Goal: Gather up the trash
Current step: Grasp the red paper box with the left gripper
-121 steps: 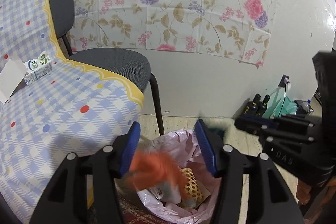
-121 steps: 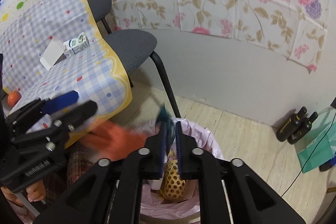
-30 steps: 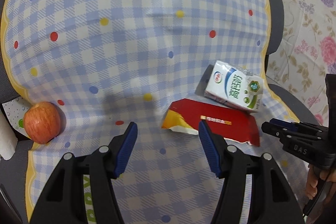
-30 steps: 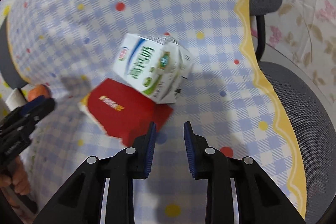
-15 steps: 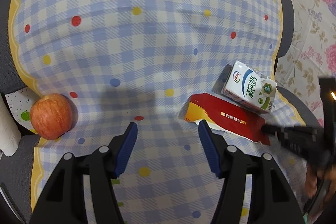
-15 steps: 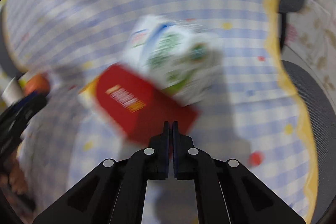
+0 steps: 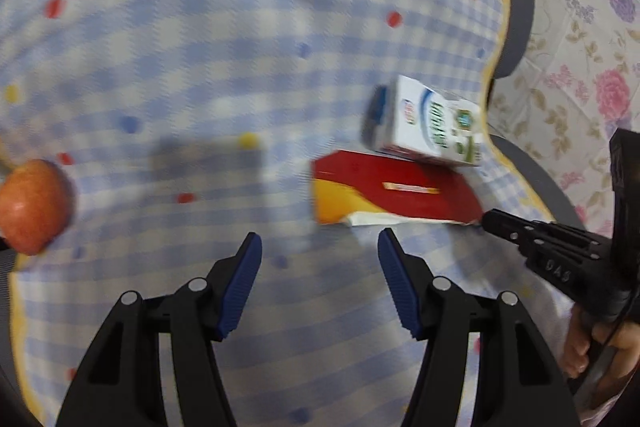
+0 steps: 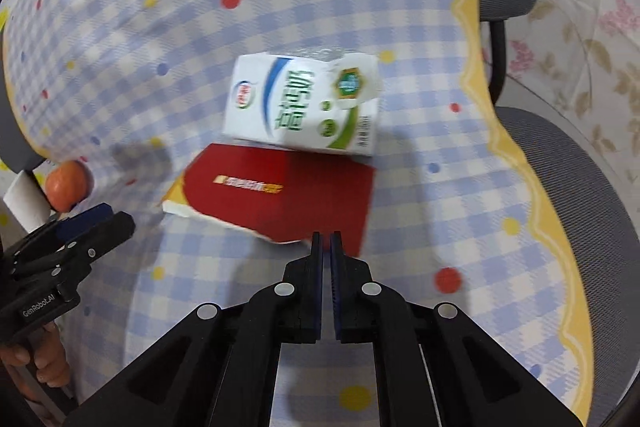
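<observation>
Right gripper (image 8: pixel 326 241) jaws nearly together, pinching the near edge of the red packet (image 8: pixel 288 191), having just been closing. Packet lies flat on the checked table (image 8: pixel 160 27), the white milk carton (image 8: pixel 304 103) touching its far side (carton on its side). Left gripper (image 7: pixel 320 247) wide, nothing between its jaws, hovering just short of the packet. Apple (image 7: pixel 34 205) at the table's left edge.

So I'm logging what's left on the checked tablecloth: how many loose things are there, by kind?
Milk carton: 1
Flat red packet: 1
Apple: 1
Total: 3
</observation>
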